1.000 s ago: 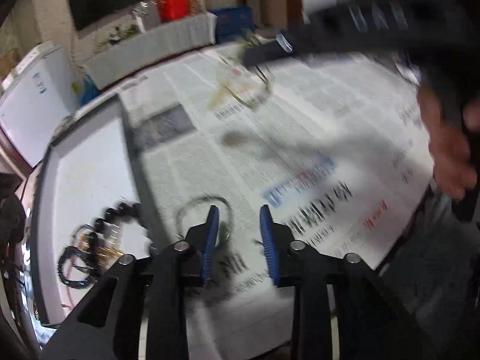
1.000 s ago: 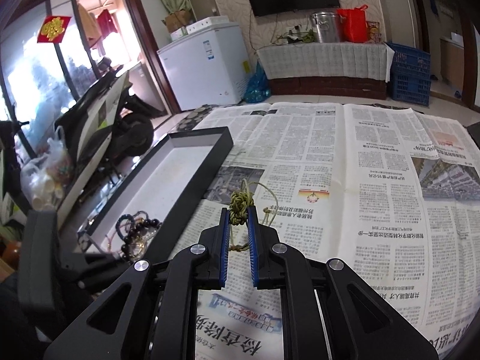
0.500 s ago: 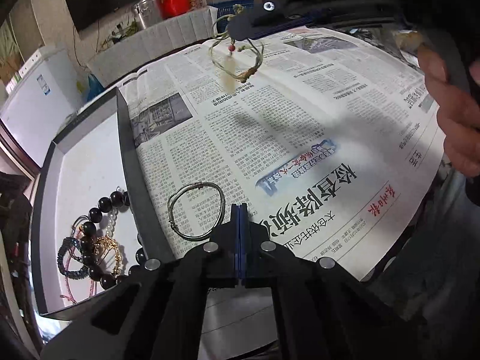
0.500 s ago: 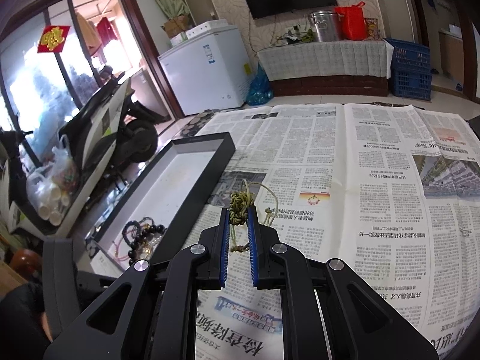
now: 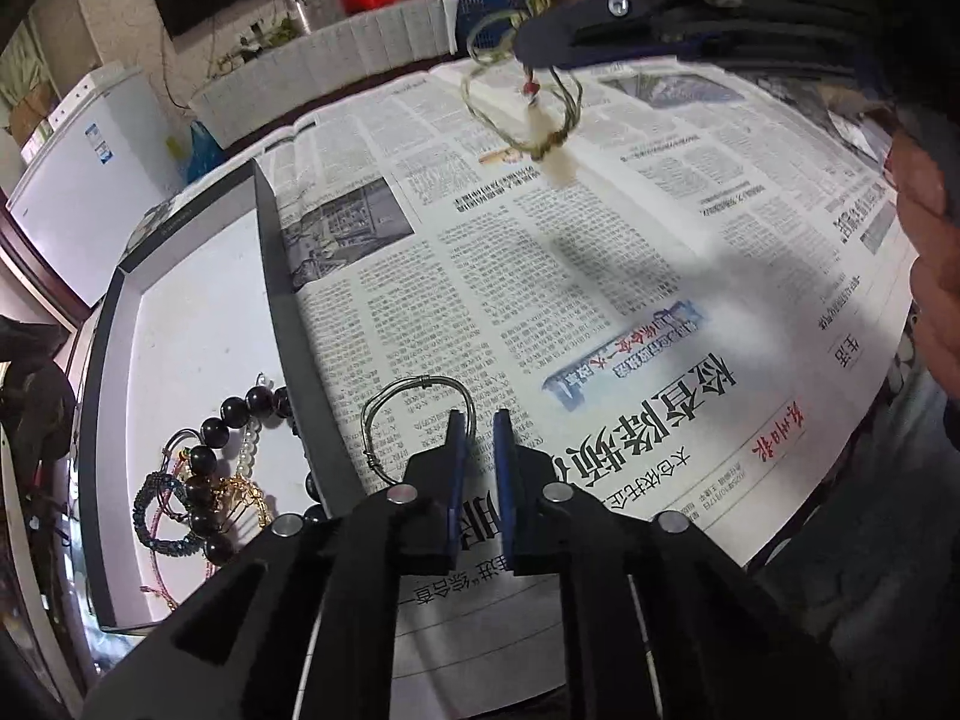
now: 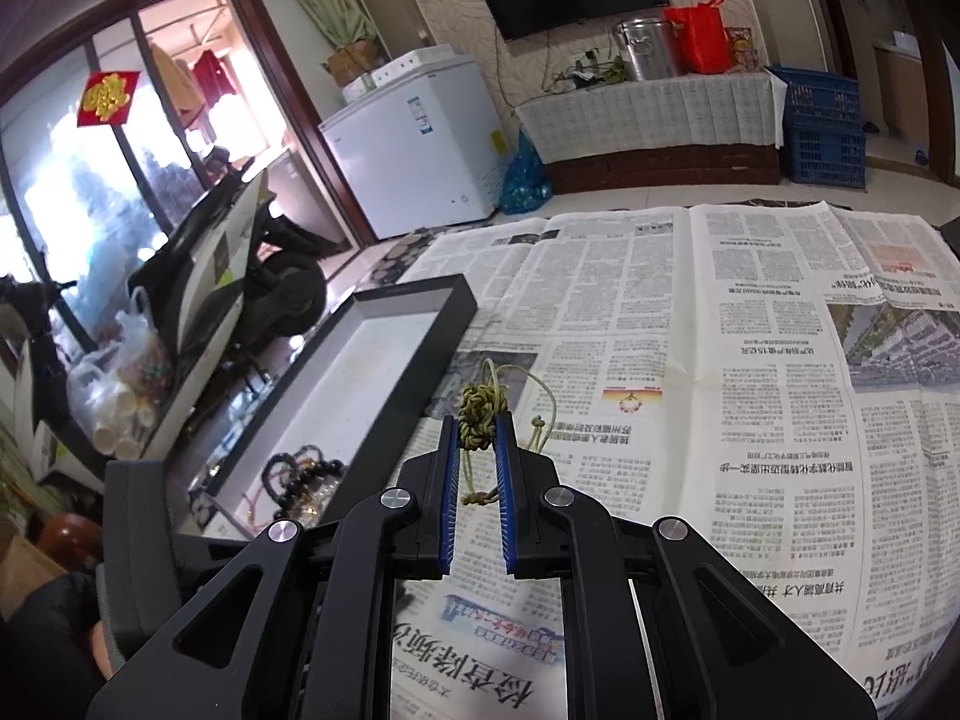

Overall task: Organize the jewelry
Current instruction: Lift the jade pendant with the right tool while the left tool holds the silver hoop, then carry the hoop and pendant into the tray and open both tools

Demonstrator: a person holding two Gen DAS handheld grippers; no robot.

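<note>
My right gripper (image 6: 477,420) is shut on an olive cord bracelet's knot (image 6: 477,417) and holds it above the newspaper. In the left wrist view the cord bracelet (image 5: 528,102) hangs from the right gripper, with a red bead and a white pendant. A silver bangle (image 5: 417,414) lies on the newspaper beside the black jewelry tray (image 5: 282,300). My left gripper (image 5: 478,420) is slightly open and empty, its tips just right of the bangle. The tray holds black beads (image 5: 231,414) and several bracelets at its near end.
Newspaper (image 5: 600,276) covers the table. The tray's white floor (image 6: 360,372) is bare at its far end. The table's near edge runs along the lower right in the left wrist view. A hand (image 5: 930,276) shows at the right.
My left gripper went from open to shut to slightly open, staying beside the bangle. The right gripper with the cord bracelet has risen slightly and moved little.
</note>
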